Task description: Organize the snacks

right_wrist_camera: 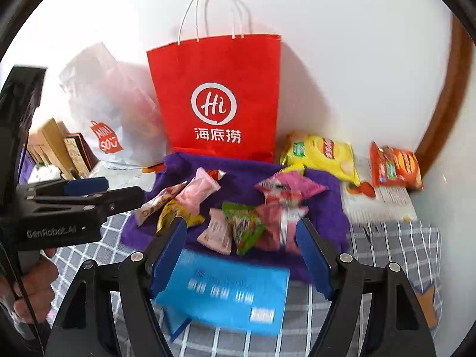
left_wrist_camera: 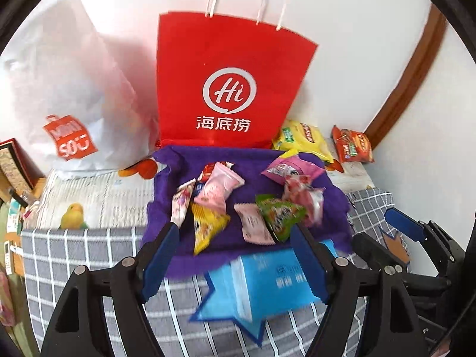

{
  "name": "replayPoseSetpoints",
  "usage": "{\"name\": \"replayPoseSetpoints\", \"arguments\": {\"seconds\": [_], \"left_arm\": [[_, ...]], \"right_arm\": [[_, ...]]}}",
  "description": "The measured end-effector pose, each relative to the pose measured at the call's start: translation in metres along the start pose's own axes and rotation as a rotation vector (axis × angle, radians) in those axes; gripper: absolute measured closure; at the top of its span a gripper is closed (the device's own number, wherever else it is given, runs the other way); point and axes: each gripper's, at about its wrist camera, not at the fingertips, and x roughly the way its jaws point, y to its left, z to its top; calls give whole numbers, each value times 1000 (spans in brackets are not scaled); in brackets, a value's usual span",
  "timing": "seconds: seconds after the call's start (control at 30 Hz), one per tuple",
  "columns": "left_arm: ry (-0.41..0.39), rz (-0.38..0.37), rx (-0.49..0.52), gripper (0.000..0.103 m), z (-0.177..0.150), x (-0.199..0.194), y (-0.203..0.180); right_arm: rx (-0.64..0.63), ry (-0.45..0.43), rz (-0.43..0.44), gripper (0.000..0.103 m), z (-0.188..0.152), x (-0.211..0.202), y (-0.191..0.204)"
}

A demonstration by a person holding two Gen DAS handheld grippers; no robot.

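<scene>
Several small snack packets (left_wrist_camera: pixel 238 205) (right_wrist_camera: pixel 232 220) in pink, yellow and green lie heaped on a purple towel (left_wrist_camera: pixel 327 190) (right_wrist_camera: pixel 327 208). A blue packet (left_wrist_camera: pixel 267 279) (right_wrist_camera: pixel 226 291), blurred, lies at the towel's front edge on the checked cloth. My left gripper (left_wrist_camera: pixel 236 232) hangs open above it, and nothing is pressed between its blue pads. My right gripper (right_wrist_camera: pixel 241 229) is open over the same spot with nothing gripped. The right wrist view has the left gripper (right_wrist_camera: pixel 89 190) at the left, and the left wrist view has the right gripper (left_wrist_camera: pixel 401 226) at the right.
A red paper bag (left_wrist_camera: pixel 232 89) (right_wrist_camera: pixel 220 104) stands against the white wall behind the towel, with a white plastic bag (left_wrist_camera: pixel 77 95) (right_wrist_camera: pixel 113 113) to its left. Yellow (left_wrist_camera: pixel 303 139) (right_wrist_camera: pixel 324 154) and orange chip bags (left_wrist_camera: pixel 352 148) (right_wrist_camera: pixel 395 166) lie at back right. Boxes (right_wrist_camera: pixel 59 148) stand at far left.
</scene>
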Motion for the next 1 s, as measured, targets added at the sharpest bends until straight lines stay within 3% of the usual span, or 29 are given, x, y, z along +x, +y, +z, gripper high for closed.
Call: {"name": "replayPoseSetpoints", "arguments": {"seconds": [0.2, 0.3, 0.63, 1.0], "left_arm": [[-52, 14, 18, 21, -45, -47, -16], [-73, 21, 22, 20, -65, -65, -24], [-156, 44, 54, 18, -116, -112, -49], [-232, 62, 57, 12, -157, -140, -66]], "right_arm": [[17, -20, -34, 27, -35, -49, 1], [21, -41, -88, 13, -51, -67, 2], [90, -97, -102, 3, -97, -116, -4], [125, -125, -131, 3, -140, -151, -15]]}}
